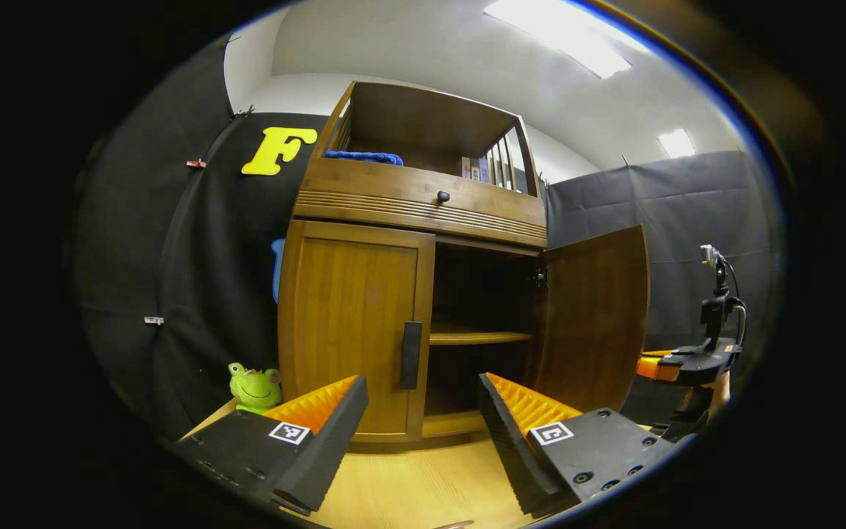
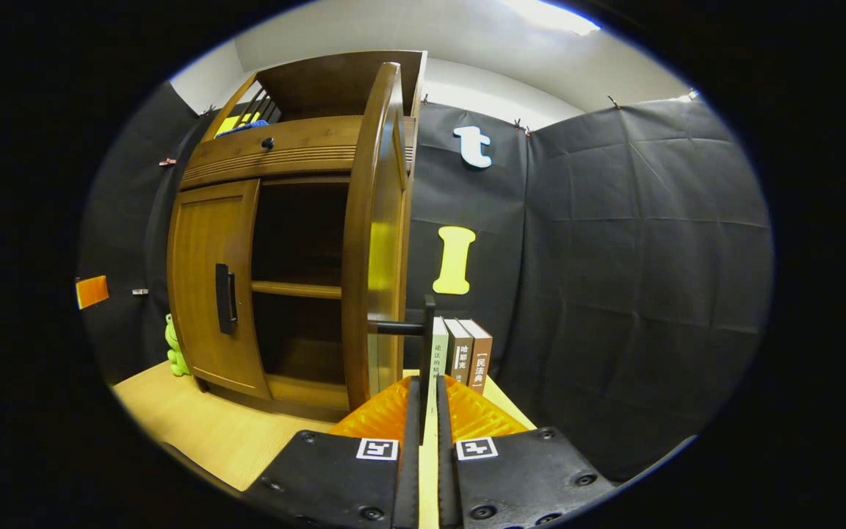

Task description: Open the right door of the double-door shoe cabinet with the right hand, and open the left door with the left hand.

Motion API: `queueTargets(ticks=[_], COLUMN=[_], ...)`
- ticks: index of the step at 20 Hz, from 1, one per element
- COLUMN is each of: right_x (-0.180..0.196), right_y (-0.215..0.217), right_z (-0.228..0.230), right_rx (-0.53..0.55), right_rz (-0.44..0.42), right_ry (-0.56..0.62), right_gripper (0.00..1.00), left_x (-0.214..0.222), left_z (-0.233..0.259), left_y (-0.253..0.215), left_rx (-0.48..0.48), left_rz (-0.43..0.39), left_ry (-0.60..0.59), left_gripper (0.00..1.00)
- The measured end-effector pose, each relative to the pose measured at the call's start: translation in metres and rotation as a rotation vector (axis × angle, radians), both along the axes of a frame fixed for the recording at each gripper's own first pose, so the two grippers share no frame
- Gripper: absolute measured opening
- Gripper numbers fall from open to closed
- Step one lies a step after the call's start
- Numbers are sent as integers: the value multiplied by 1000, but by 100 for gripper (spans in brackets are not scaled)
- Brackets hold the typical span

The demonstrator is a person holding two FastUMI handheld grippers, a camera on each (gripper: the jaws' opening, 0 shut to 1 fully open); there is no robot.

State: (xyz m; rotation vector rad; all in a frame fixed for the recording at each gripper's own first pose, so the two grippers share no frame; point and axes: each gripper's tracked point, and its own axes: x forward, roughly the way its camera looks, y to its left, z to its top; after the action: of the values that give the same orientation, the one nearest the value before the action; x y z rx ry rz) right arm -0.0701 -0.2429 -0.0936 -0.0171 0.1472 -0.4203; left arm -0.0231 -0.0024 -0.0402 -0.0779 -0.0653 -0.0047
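Between the nearly closed jaws of the right gripper, the swung-open right door's handle is pinched. Beyond the left gripper's widely spread jaws, the left door is seen closed.

This is a staged recording booth rather than a lived-in home. Black cloth hangs clipped as walls on every side of a wooden shoe cabinet standing on a pale wood desk. Ceiling light panels glow overhead. Household props sit around: a green frog toy and a row of books.
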Motion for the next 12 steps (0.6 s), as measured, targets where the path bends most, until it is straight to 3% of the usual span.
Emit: queueTargets(ticks=[4,8,9,10,12], right_x=[-6,-26,-29,-32,-39], right_y=[-12,-38,-35,-28,-23], right_z=[0,19,27,34,41], right_rx=[3,-84,-79,-54,-40], right_rz=[-23,-116,-111,-96,-84], right_ry=[-2,-26,-47,-61,-70], right_gripper=[14,10,10,18,15], left_x=[15,27,30,33,39], left_z=[3,9,10,10,9], left_y=[-7,-16,-18,-20,-26], left_rx=[13,14,15,16,16], left_rz=[-8,-28,-29,-30,-38], left_ry=[-2,-13,-13,-13,-9], left_gripper=[93,93,93,90,90])
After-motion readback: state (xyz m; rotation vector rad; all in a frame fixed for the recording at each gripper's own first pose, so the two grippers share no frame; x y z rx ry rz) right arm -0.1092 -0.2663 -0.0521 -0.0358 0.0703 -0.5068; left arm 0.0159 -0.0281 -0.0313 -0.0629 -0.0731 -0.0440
